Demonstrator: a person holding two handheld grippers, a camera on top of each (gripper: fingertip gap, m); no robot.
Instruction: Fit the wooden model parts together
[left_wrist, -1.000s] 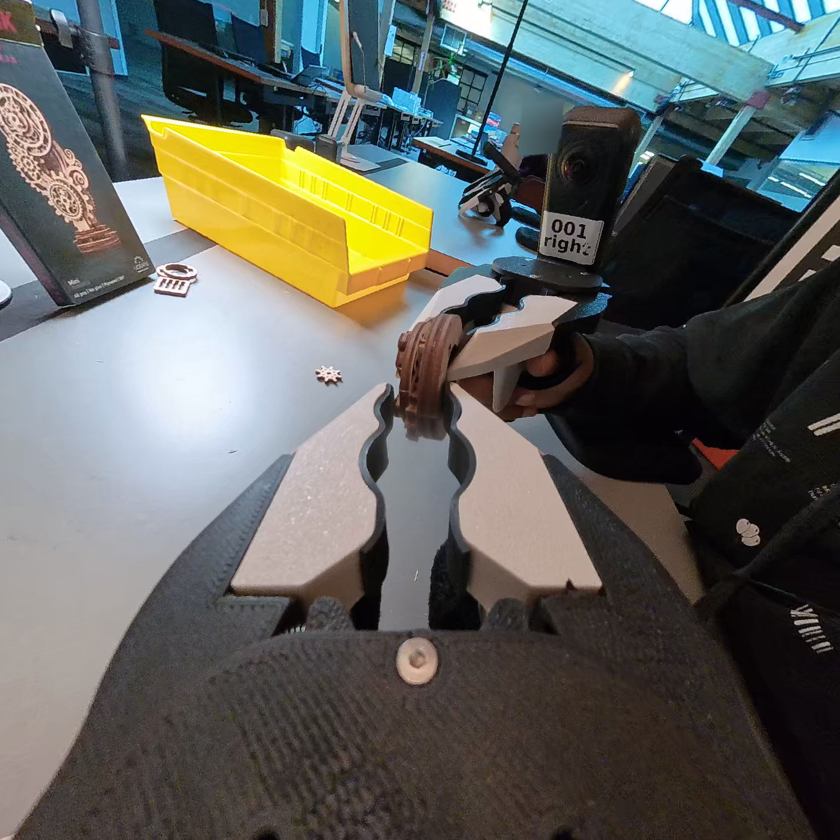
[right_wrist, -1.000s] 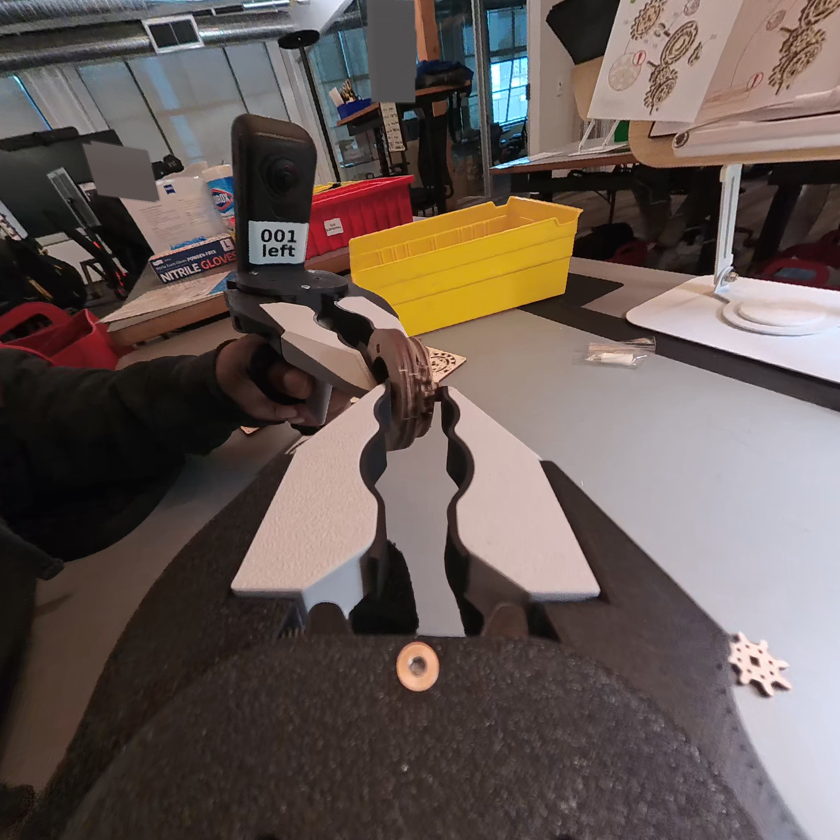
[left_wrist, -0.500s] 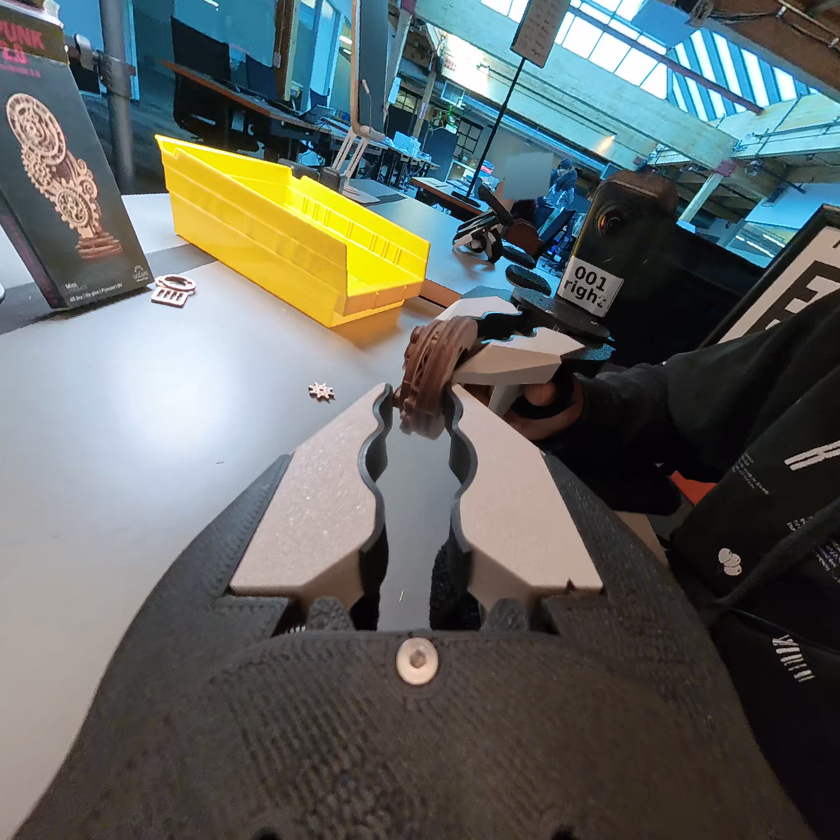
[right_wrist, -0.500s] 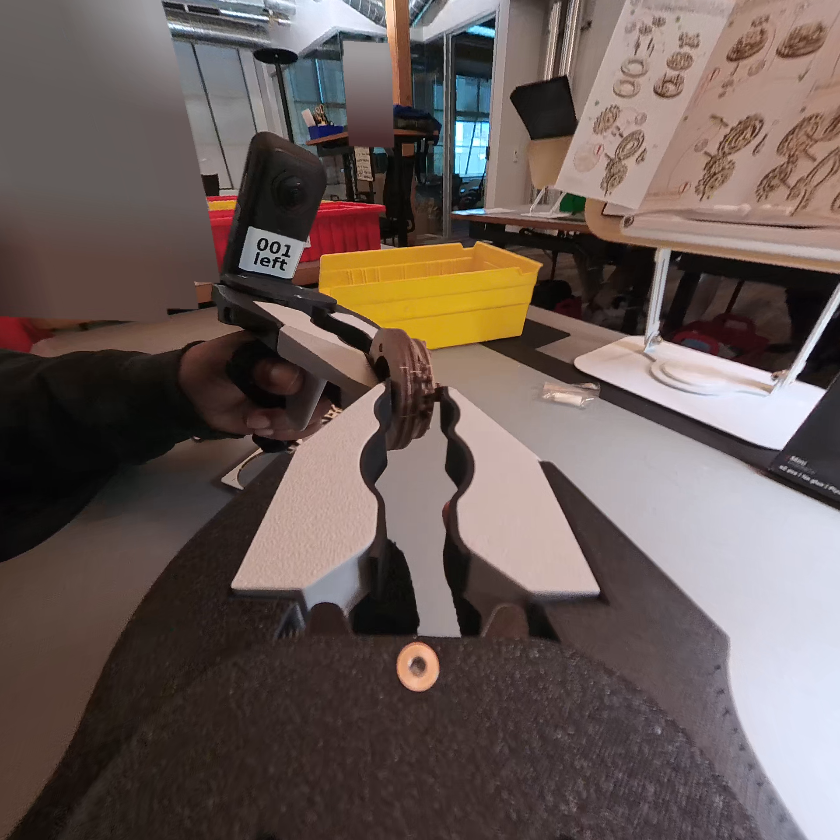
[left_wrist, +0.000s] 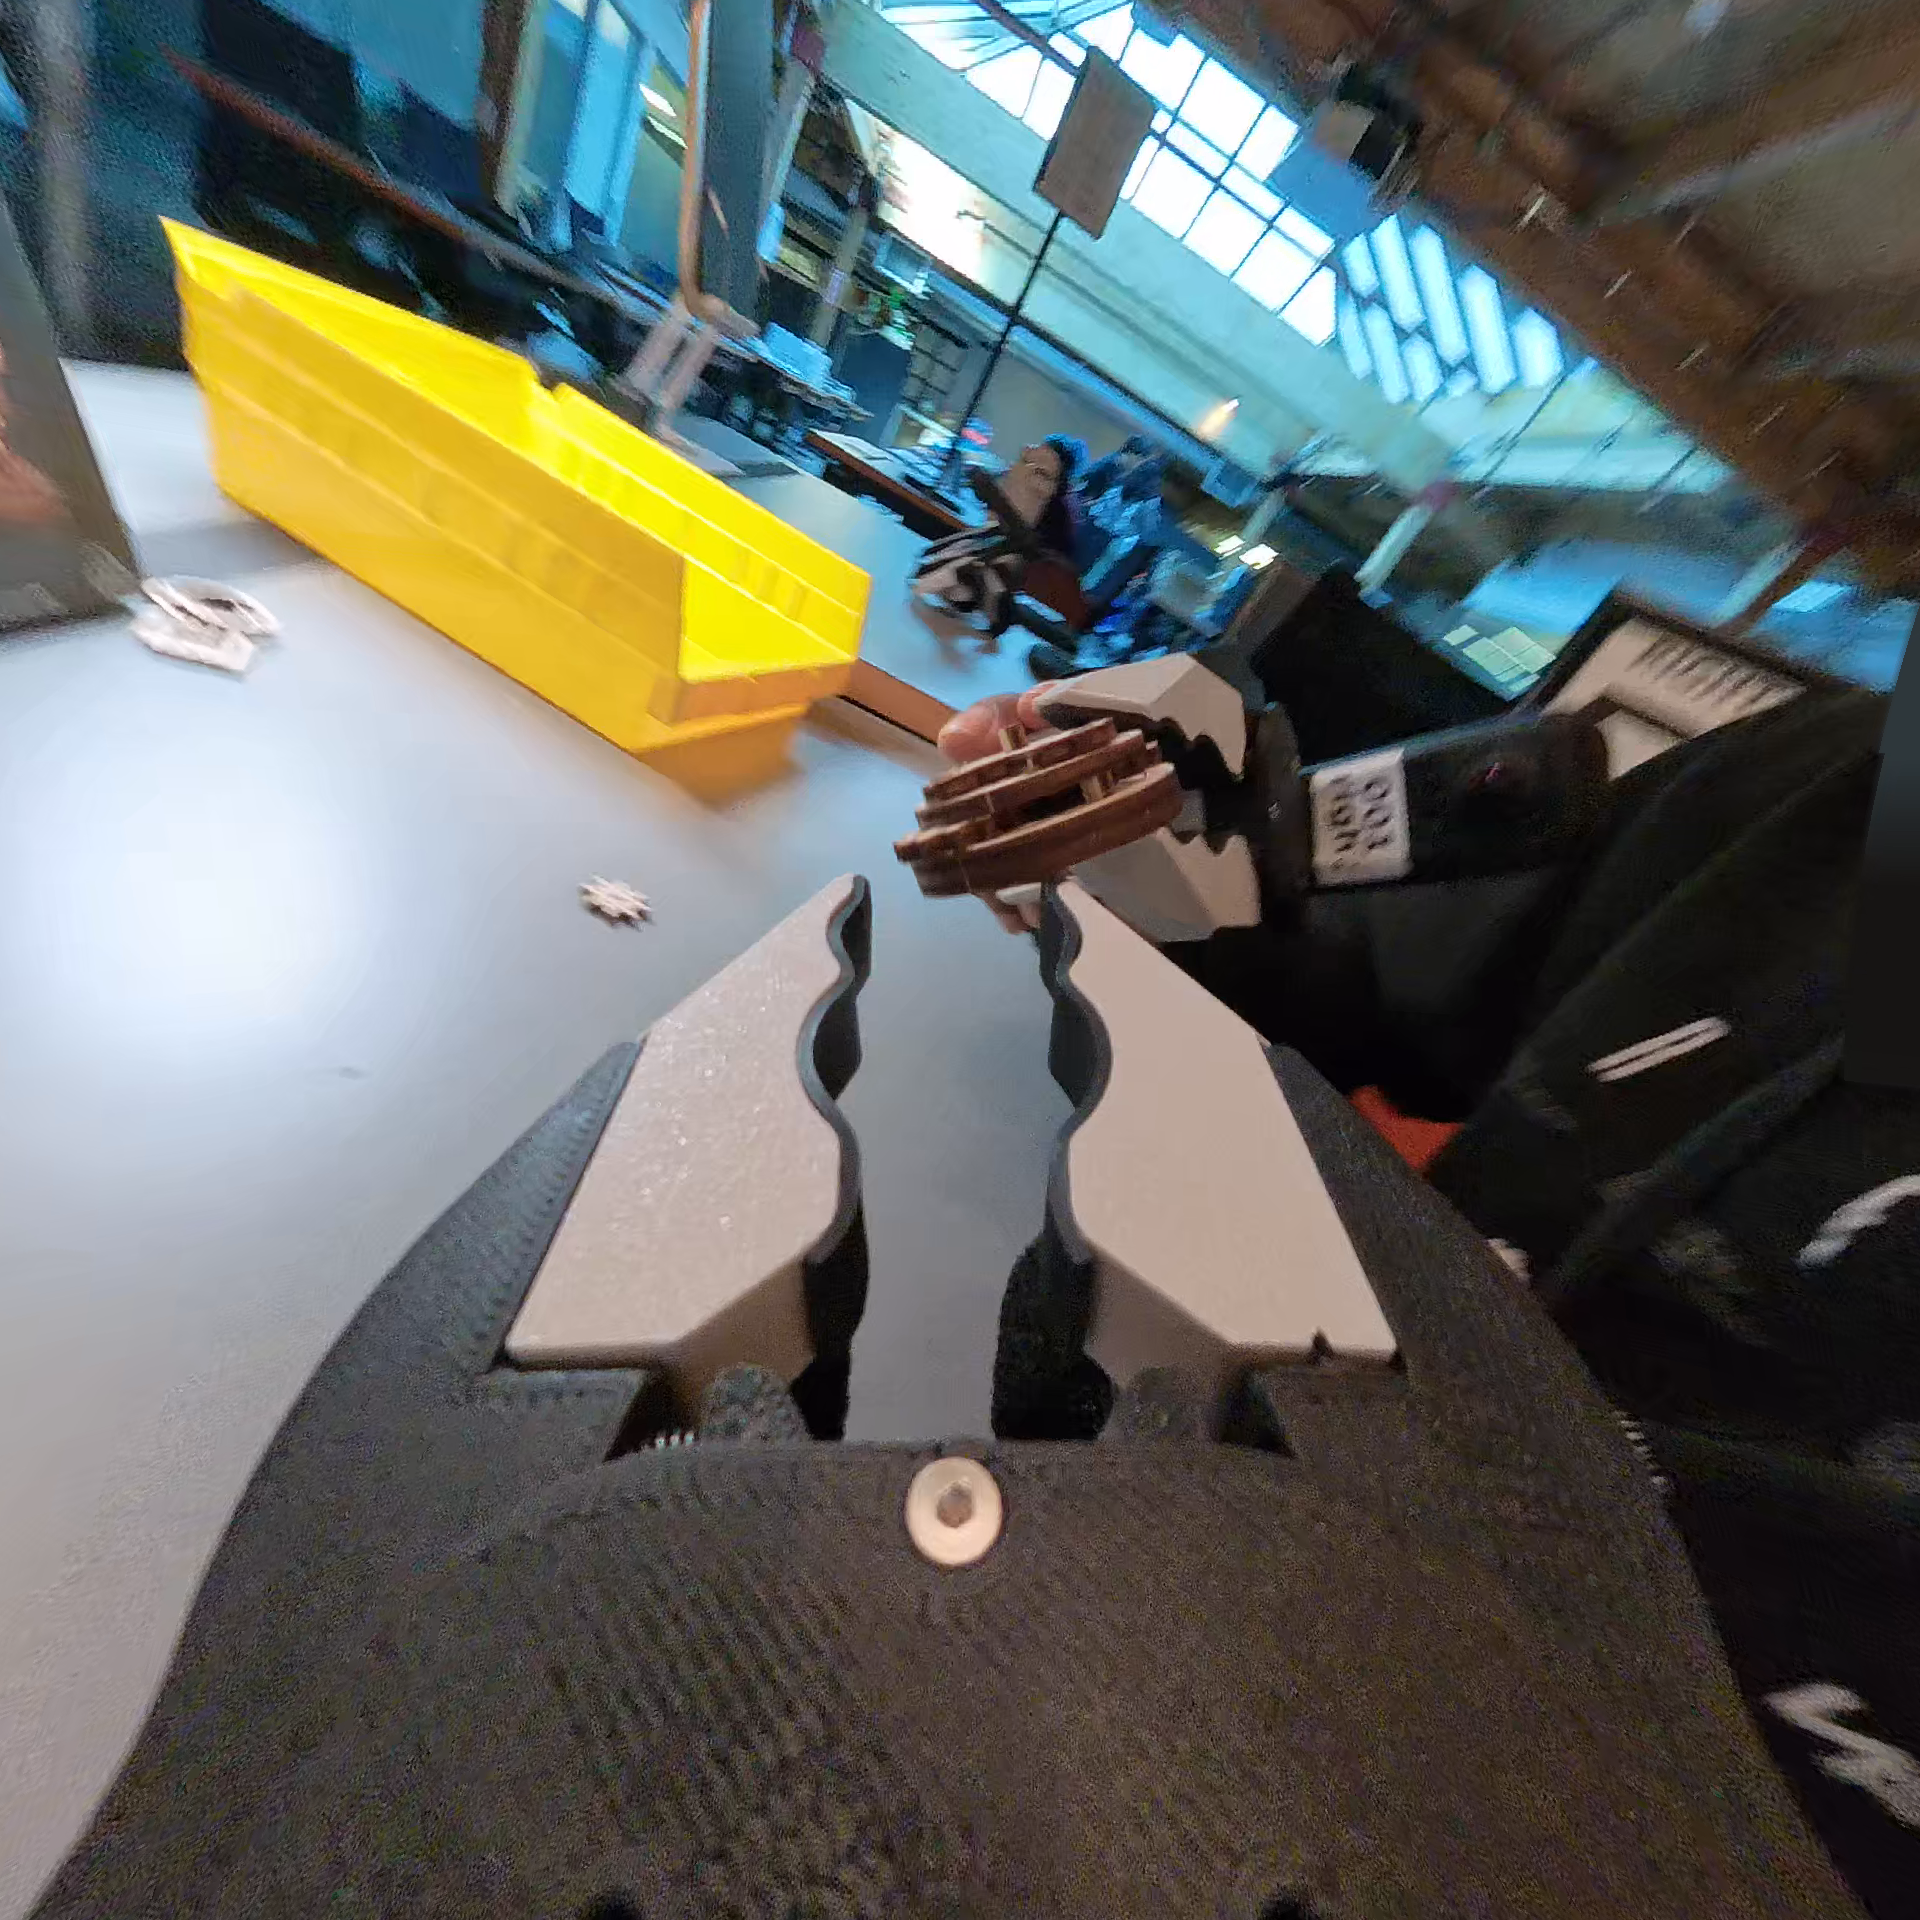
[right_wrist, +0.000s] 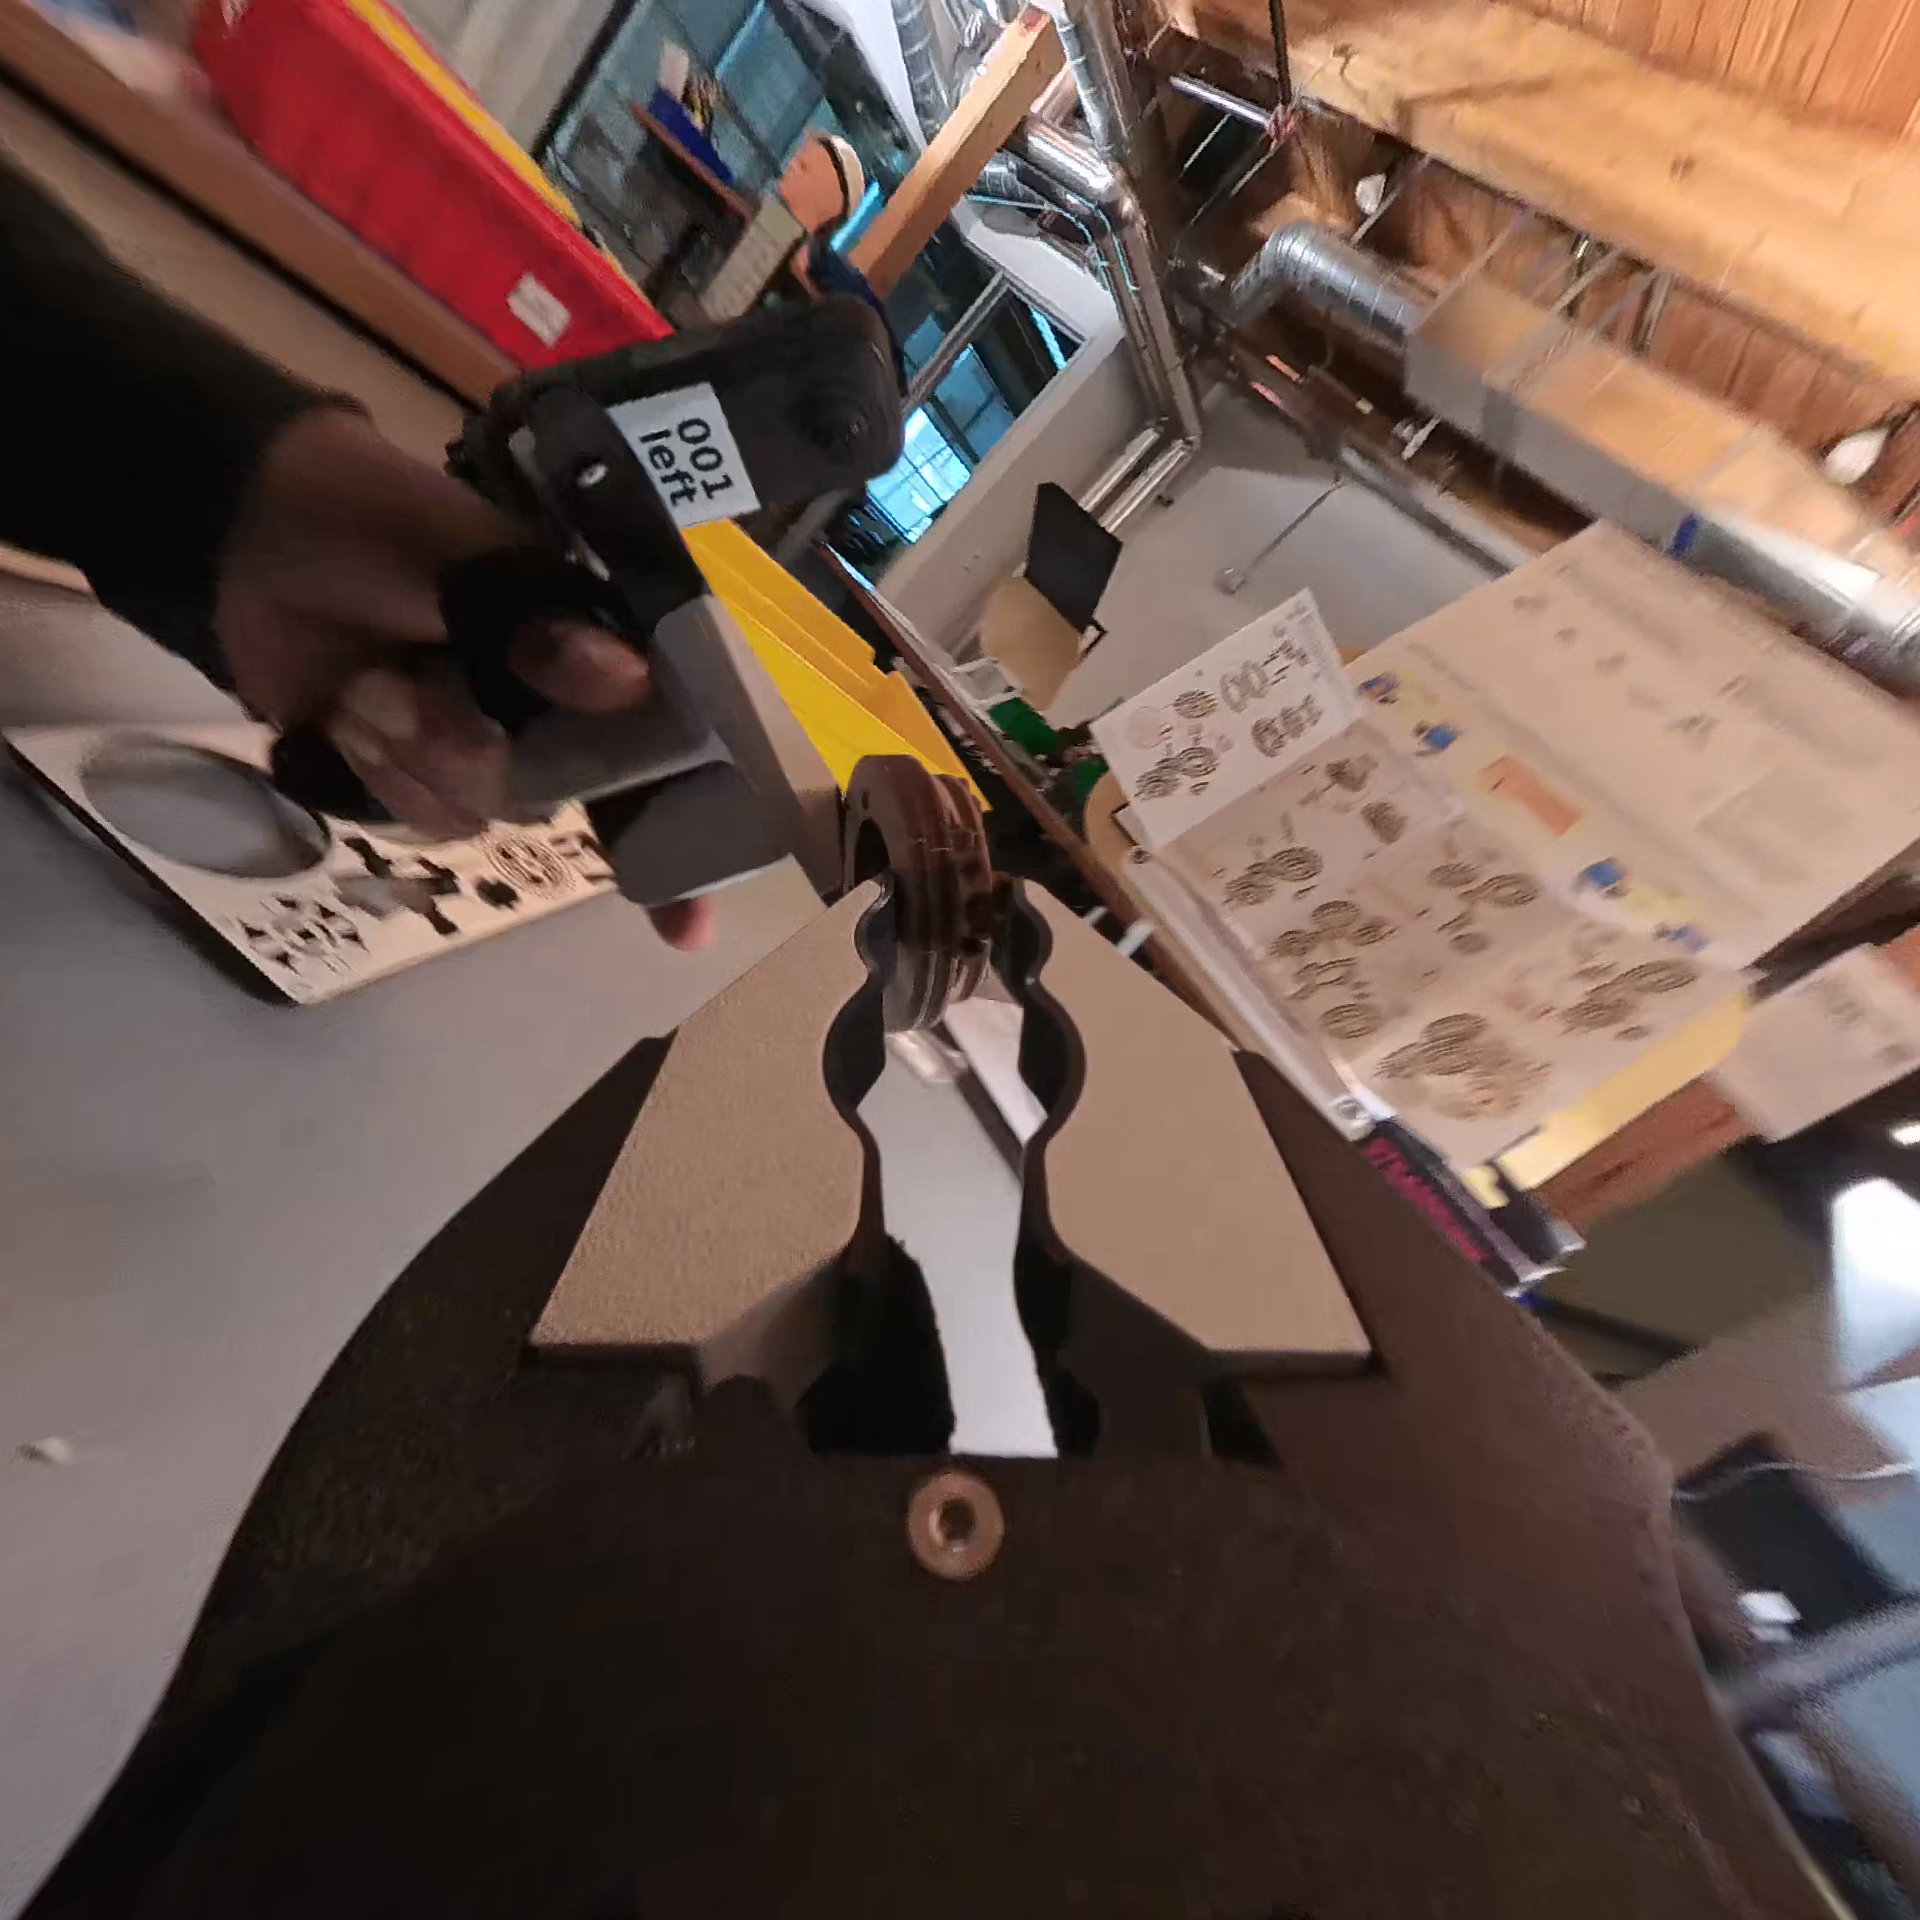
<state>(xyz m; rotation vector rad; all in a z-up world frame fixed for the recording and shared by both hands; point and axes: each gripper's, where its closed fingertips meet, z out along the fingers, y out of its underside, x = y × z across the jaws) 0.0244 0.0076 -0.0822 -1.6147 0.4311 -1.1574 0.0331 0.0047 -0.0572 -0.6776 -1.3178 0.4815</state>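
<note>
A round brown wooden gear assembly (left_wrist: 1039, 808) of stacked discs hangs above the grey table (left_wrist: 260, 935). My right gripper (right_wrist: 940, 914) is shut on it; it also shows in the right wrist view (right_wrist: 930, 914). In the left wrist view the right gripper (left_wrist: 1122, 800) lies rolled on its side with the discs flat. My left gripper (left_wrist: 951, 914) is open and empty, just below and in front of the assembly. In the right wrist view the left gripper (right_wrist: 727, 821) sits close on the left. A small wooden gear (left_wrist: 615, 898) lies on the table.
A yellow bin (left_wrist: 499, 509) stands at the back of the table. Loose wooden pieces (left_wrist: 203, 623) lie near a dark box at far left. A punched-out wooden sheet (right_wrist: 343, 894) lies on the table. Instruction sheets (right_wrist: 1455, 883) stand at the right. A person sits in the background.
My left gripper has opened and let go of the gear assembly. My right gripper has rolled about a quarter turn with the assembly, which now lies flat in the left wrist view.
</note>
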